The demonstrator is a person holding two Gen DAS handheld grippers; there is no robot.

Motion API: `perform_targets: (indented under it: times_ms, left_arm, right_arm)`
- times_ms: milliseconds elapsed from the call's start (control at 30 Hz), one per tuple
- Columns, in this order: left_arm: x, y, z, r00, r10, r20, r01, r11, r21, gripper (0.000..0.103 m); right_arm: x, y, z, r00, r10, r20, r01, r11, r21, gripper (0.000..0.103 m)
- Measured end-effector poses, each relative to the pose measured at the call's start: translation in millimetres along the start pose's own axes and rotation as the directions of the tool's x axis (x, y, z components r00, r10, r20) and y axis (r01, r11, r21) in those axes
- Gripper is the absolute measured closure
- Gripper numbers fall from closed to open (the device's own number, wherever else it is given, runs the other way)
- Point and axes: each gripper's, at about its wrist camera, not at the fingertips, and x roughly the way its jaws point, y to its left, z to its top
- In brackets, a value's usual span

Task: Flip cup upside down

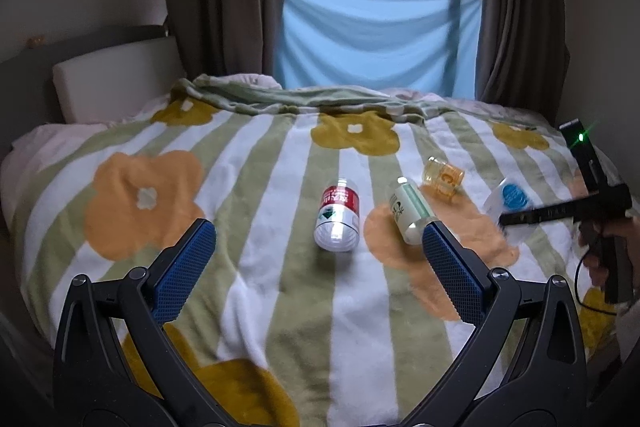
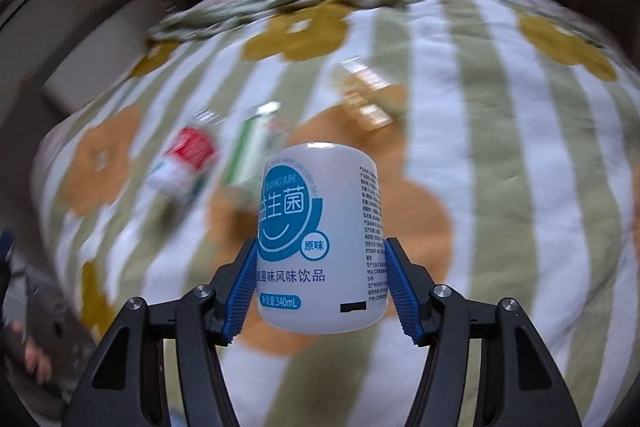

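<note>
**Cup pinched for the flip**

Left wrist view: the left gripper [image 1: 318, 259] hung spread and empty, leaving the work to the other; the white cup [image 1: 506, 205] sat right of the red-labelled bottle [image 1: 337, 217]

Right wrist view: the right gripper [image 2: 320, 281] pinched the cup [image 2: 322, 239] above the blanket [image 2: 500, 147], apparently for turning

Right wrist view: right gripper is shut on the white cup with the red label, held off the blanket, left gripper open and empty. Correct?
One thing is off: the white cup in the right gripper has a blue label, not red, as the right wrist view shows. The red label belongs to a bottle lying on the blanket. The rest holds: the cup is held off the blanket, and the left gripper is open and empty.
</note>
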Motion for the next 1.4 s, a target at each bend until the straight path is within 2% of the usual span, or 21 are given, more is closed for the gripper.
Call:
perform_targets:
  times_ms: [100, 233, 433, 667, 867, 1033, 1067, 1133, 1167, 1200, 1267, 1333, 1367, 1400]
  left_arm:
    - [-9.6, 2.2, 0.5, 1.000, -0.004, 0.007, 0.004, 1.000, -0.001, 0.000]
    - [-21.4, 6.8, -0.1, 1.000, -0.002, 0.014, 0.002, 1.000, 0.003, 0.000]
    - [-30.8, 17.0, -6.7, 0.999, 0.031, 0.016, -0.031, 1.000, -0.002, 0.000]
    - [-29.1, 21.0, -10.7, 0.999, 0.035, -0.004, -0.035, 0.999, -0.003, 0.000]
    - [-25.5, 14.8, -13.9, 0.999, 0.026, -0.022, -0.025, 0.999, 0.020, 0.000]
    - [-25.3, 6.5, -12.0, 1.000, -0.011, -0.027, 0.012, 0.999, 0.043, 0.000]
    - [-25.4, 2.6, -10.5, 1.000, -0.013, -0.026, 0.015, 0.998, 0.065, 0.000]
    - [-24.4, -9.3, -6.7, 0.999, -0.025, -0.021, 0.027, 0.989, 0.145, 0.000]
    - [-23.6, -15.6, -3.8, 0.999, -0.049, -0.020, 0.052, 0.980, 0.190, 0.000]
    - [-22.9, -20.8, -1.7, 0.997, -0.069, -0.019, 0.072, 0.972, 0.225, 0.000]
    - [-18.4, -38.6, 4.6, 0.990, -0.140, -0.022, 0.139, 0.928, 0.344, 0.000]
    - [-9.2, -63.4, 7.3, 0.974, -0.218, -0.059, 0.219, 0.843, 0.491, 0.000]
    - [-1.7, -81.1, 5.9, 0.963, -0.251, -0.095, 0.259, 0.770, 0.583, 0.000]
    - [6.6, -100.6, 1.5, 0.952, -0.275, -0.133, 0.291, 0.679, 0.674, 0.000]
  right_arm:
    - [5.7, 27.6, -16.4, 0.998, 0.031, -0.063, -0.036, 0.997, -0.071, 0.046]
    - [24.2, 54.3, -35.0, 0.991, 0.025, -0.130, -0.045, 0.987, -0.153, 0.046]
    - [53.0, 65.3, -52.0, 0.975, 0.018, -0.222, -0.060, 0.981, -0.183, 0.046]
    - [68.0, 65.6, -57.5, 0.968, 0.029, -0.250, -0.077, 0.980, -0.185, 0.046]
    - [80.3, 66.8, -62.4, 0.959, -0.008, -0.284, -0.057, 0.974, -0.220, 0.045]
    - [79.4, 60.2, -60.7, 0.956, 0.005, -0.293, -0.058, 0.983, -0.172, 0.045]
    - [77.6, 57.7, -60.4, 0.956, 0.005, -0.293, -0.053, 0.986, -0.155, 0.041]
    - [68.0, 51.1, -60.3, 0.959, 0.022, -0.281, -0.058, 0.991, -0.118, 0.018]
    - [61.5, 48.5, -60.8, 0.963, 0.038, -0.266, -0.068, 0.992, -0.104, 0.001]
    - [52.8, 46.2, -61.7, 0.969, 0.053, -0.242, -0.078, 0.992, -0.094, 0.000]
    - [35.5, 41.2, -64.8, 0.978, 0.069, -0.199, -0.089, 0.992, -0.092, 0.000]
    - [10.6, 36.4, -71.7, 0.985, 0.077, -0.151, -0.095, 0.989, -0.110, 0.000]
    - [1.0, 35.3, -75.1, 0.987, 0.075, -0.145, -0.093, 0.988, -0.123, 0.000]
    - [-8.3, 34.7, -78.7, 0.987, 0.068, -0.144, -0.088, 0.986, -0.143, 0.000]
